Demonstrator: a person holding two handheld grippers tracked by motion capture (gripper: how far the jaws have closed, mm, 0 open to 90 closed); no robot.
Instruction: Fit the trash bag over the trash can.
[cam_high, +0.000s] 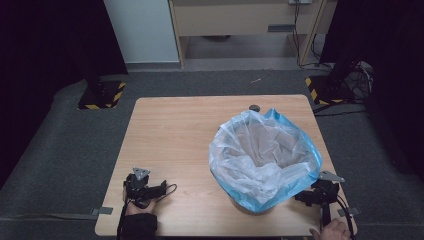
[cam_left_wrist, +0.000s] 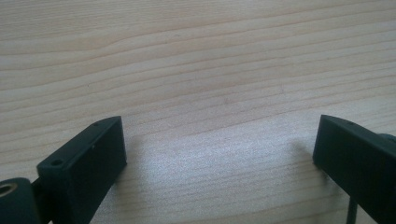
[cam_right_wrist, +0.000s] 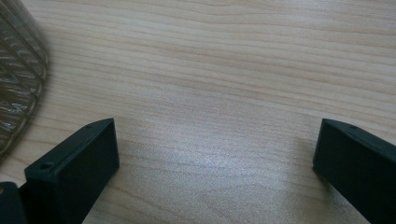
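Matt wooden table (cam_high: 175, 135), glossy crinkled plastic bag (cam_high: 262, 155)

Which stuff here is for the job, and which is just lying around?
For the job:
bin
blue bag lining it
left hand-held gripper, open
right hand-held gripper, open

Just lying about:
small dark disc at the table's far edge
striped blocks on the floor
cables

Soft overhead light, dim surroundings
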